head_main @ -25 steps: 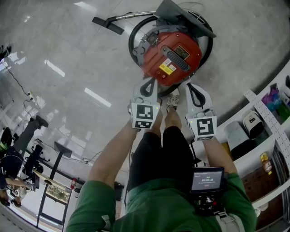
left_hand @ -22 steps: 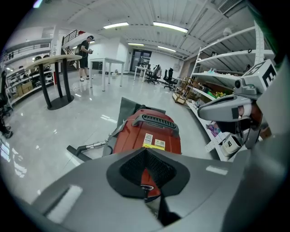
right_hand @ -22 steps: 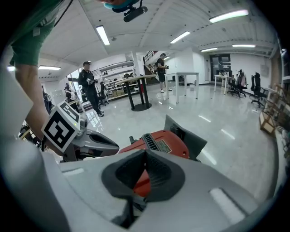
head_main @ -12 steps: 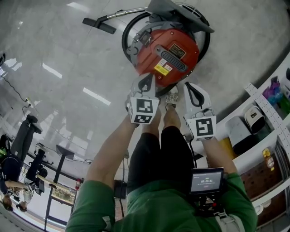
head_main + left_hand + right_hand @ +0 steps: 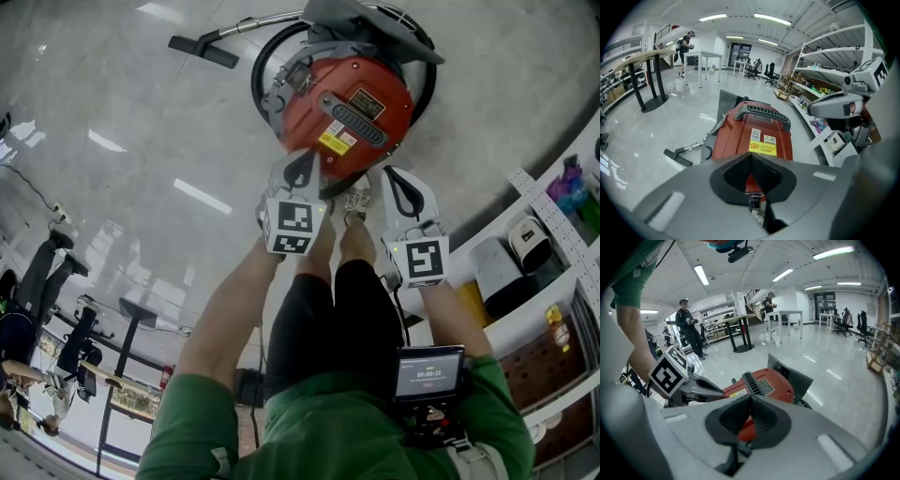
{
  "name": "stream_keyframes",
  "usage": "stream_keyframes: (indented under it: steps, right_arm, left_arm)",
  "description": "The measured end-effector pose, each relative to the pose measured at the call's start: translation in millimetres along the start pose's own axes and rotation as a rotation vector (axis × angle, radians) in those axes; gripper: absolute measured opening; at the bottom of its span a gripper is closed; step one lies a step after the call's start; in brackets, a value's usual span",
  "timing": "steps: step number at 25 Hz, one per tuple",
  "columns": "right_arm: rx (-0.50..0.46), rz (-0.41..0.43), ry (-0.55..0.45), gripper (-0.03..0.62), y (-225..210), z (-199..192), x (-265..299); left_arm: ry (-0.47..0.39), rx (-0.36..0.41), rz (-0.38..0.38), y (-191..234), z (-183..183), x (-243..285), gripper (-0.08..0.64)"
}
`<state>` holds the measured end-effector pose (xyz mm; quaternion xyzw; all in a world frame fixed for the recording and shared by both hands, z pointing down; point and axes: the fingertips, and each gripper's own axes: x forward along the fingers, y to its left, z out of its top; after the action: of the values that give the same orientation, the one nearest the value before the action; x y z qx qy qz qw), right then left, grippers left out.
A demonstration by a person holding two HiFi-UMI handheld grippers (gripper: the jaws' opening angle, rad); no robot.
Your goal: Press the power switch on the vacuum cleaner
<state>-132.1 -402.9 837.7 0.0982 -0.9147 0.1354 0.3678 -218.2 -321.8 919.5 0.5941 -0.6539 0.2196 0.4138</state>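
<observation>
A red canister vacuum cleaner (image 5: 342, 105) stands on the floor in front of the person's feet, with a black carry handle (image 5: 352, 123) and a yellow label on top. In the head view my left gripper (image 5: 306, 157) hangs shut just over the vacuum's near edge. My right gripper (image 5: 390, 174), also shut, is beside the vacuum's near right side. In the left gripper view the vacuum (image 5: 757, 133) lies straight beyond the shut jaws of the left gripper (image 5: 751, 155). The right gripper (image 5: 750, 398) sees the vacuum (image 5: 764, 386) past its tips. I cannot pick out a power switch.
A black hose (image 5: 262, 75) loops round the vacuum, and its metal tube ends in a floor nozzle (image 5: 199, 52) at the far left. Shelving (image 5: 534, 234) with boxes and a white device (image 5: 530, 246) runs along the right. Tables, chairs and other people stand farther off.
The left gripper has crept forward to the vacuum's near edge. The right gripper has hardly moved. The head view has shifted slightly.
</observation>
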Motion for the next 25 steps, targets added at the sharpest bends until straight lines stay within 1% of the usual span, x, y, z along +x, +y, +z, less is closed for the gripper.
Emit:
stream_keyframes:
  steps: [5,12,17,25]
  right_arm:
    - [0.023,-0.007,0.019,0.003,0,-2,-1]
    - [0.011,-0.006,0.019,0.003,-2,-8,0]
    - [0.001,-0.005,0.019,0.003,-4,-9,-3]
    - [0.015,-0.014,0.02,0.003,-5,-10,-8]
  left_arm:
    - [0.002,-0.004,-0.001,1,-1,1,0.008]
    - [0.004,-0.002,-0.001,2,-1,2,0.008]
    - [0.032,0.001,0.018,5,-4,5,0.011]
    - [0.041,0.004,0.022,5,-6,6,0.011]
